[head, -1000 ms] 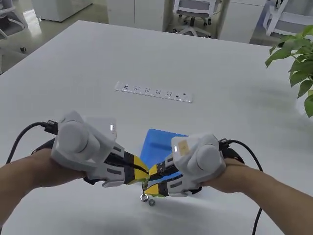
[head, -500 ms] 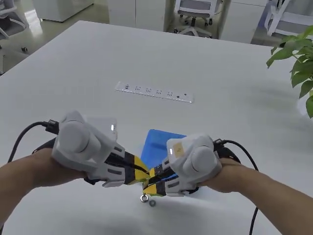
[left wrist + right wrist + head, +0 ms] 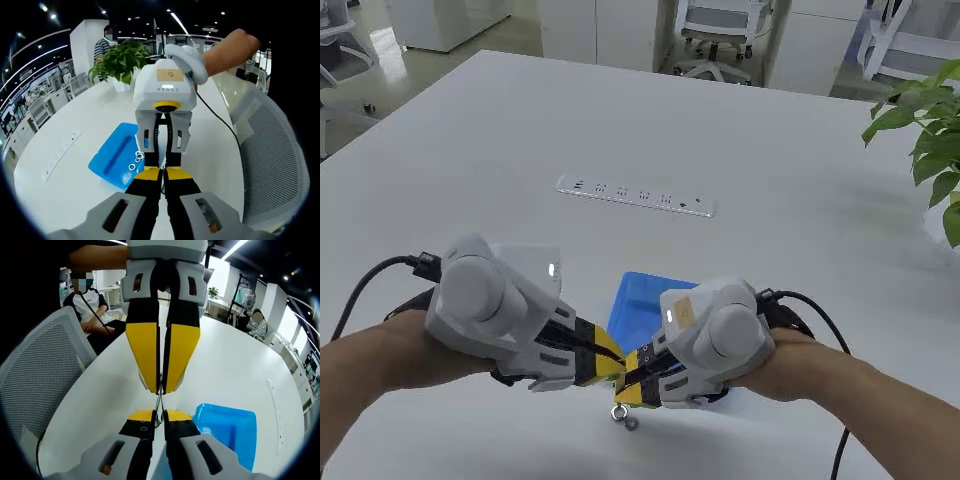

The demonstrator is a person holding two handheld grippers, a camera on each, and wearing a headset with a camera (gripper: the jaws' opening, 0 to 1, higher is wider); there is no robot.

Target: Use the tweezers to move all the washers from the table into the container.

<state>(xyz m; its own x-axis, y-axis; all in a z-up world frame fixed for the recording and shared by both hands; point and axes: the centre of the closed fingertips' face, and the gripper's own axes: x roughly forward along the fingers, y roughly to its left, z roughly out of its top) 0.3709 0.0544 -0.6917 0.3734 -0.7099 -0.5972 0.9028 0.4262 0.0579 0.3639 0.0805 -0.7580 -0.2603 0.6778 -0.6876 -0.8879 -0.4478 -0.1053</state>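
My left gripper (image 3: 607, 352) and right gripper (image 3: 636, 377) meet tip to tip low over the table, both with jaws closed. A thin metal pair of tweezers (image 3: 159, 406) runs between them, clamped in the left gripper (image 3: 161, 389) and in the right gripper (image 3: 155, 416). Two small washers (image 3: 617, 411) lie on the white table just below the tips. Behind the grippers sits the blue container (image 3: 646, 299). In the left gripper view, two washers (image 3: 133, 166) sit at the blue container's (image 3: 112, 159) near edge, beside my left gripper (image 3: 163, 173).
A white power strip (image 3: 634, 193) lies across the middle of the table (image 3: 770, 160). A potted plant (image 3: 932, 130) stands at the right edge. Office chairs (image 3: 720, 25) stand beyond the far edge. A mesh chair (image 3: 45, 375) and seated people are near the table's front side.
The right gripper has edged left and closer to the left gripper. The head camera has tilted slightly. The washers and container have not moved.
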